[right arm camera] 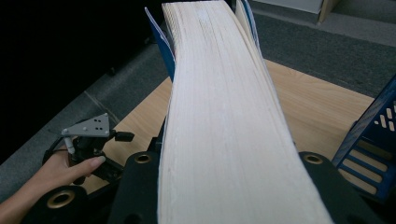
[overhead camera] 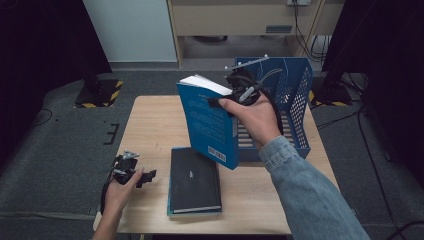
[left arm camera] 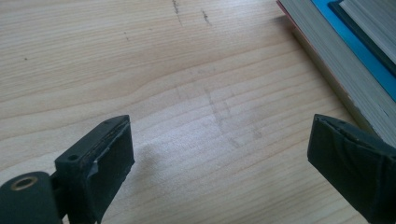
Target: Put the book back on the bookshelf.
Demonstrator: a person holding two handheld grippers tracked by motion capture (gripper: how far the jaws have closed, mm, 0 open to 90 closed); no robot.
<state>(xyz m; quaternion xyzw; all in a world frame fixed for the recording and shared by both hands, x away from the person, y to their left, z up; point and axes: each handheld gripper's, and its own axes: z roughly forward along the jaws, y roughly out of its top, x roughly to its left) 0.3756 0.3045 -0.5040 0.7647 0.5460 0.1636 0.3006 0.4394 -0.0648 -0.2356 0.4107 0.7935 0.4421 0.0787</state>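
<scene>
Right hand-held gripper (overhead camera: 220, 101) clamped on blue book (overhead camera: 210, 122) above table edge (overhead camera: 150, 97), left hand-held gripper (overhead camera: 146, 176) apart

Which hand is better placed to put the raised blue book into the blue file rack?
Right. The right tongs are clamped on the thick blue paperback book, held upright beside the blue plastic mesh file rack. The left tongs sit open and empty over the pale wooden table, far from the rack.

Bare tabletop (overhead camera: 150, 125) left of stacked books (overhead camera: 194, 180)

blue book (overhead camera: 210, 122) (thick, closed) upright above table
</scene>
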